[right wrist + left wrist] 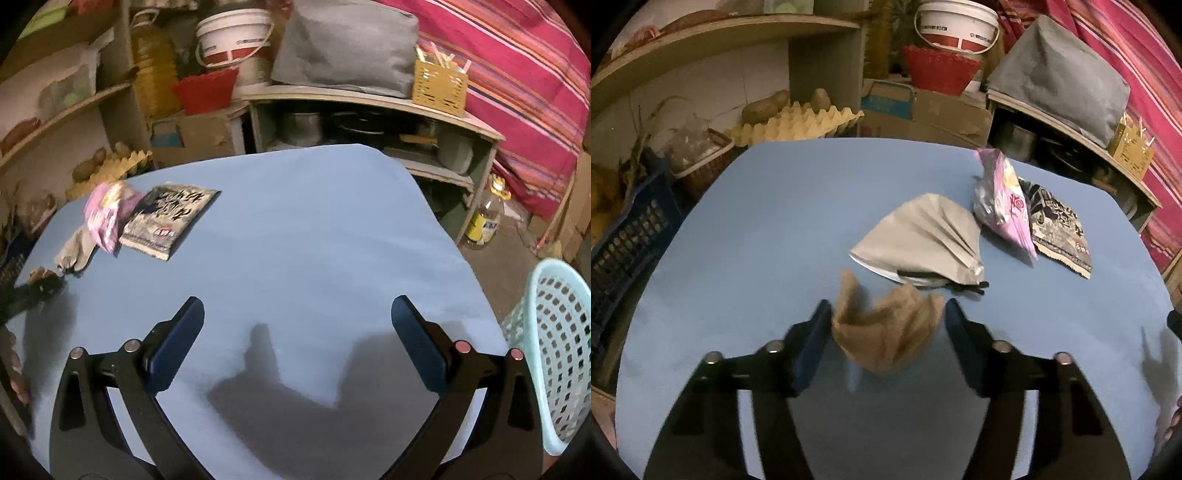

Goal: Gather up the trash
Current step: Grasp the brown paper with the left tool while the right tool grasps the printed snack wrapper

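Left gripper [888, 314]: jaws half closed around a crumpled brown paper [886, 332]; the left pad touches its edge, the right pad is at its far corner, and whether that one presses I cannot tell; the picture is blurred there
Right gripper [297, 314]: jaws spread wide, nothing between them; below is only bare blue table [314, 221] and the gripper's shadow
Brown paper: near the front of the table, between the left fingers; whether it rests on the surface or is lifted I cannot tell
Grey folded paper [919, 240]: just behind the brown paper, lying flat; a black strip shows under its front edge
Pink wrapper [1008, 203]: to the right of the grey paper, partly over the dark one
Dark printed packet [1060, 229]: flat on the table, touching the pink wrapper
Light green basket [554, 354]: perforated, beside the right edge of the table, seen from the right wrist
Behind the table: shelves with an egg tray [798, 123], a white bucket [956, 24], a red basket [940, 68]
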`<state>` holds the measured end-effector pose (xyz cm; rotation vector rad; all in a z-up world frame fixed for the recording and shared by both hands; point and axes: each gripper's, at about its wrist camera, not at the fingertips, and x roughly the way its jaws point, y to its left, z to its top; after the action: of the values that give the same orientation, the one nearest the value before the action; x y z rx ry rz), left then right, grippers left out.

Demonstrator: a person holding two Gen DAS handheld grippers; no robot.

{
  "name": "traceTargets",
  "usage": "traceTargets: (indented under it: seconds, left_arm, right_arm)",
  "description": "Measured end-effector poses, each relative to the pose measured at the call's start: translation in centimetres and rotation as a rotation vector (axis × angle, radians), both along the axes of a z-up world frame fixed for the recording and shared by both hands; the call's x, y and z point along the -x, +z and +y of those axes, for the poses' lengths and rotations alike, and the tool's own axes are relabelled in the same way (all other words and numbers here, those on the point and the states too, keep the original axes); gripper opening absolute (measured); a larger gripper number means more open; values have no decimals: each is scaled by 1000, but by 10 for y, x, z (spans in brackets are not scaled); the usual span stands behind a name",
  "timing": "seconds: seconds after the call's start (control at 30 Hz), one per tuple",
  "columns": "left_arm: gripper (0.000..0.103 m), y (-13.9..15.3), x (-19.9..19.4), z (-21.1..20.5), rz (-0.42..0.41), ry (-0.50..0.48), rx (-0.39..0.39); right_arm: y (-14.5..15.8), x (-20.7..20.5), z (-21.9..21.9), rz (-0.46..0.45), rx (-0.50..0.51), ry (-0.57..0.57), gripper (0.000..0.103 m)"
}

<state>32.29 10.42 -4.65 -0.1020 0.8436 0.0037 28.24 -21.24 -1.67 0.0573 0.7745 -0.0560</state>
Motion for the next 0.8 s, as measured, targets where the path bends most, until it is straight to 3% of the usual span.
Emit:
traceTargets:
  seconds: [0.2,0.37,0.8]
  left_arm:
    - [54,5,3,4,2,-16,-11]
    - [54,27,11,17,-51,4,0]
    - [54,45,1,43,-65,31,68]
  right_arm:
    - [0,0,29,-40,-15,49,99]
    - [-2,-18,56,-4,-21,108,99]
    - [-3,-128,133,71,-4,113,99]
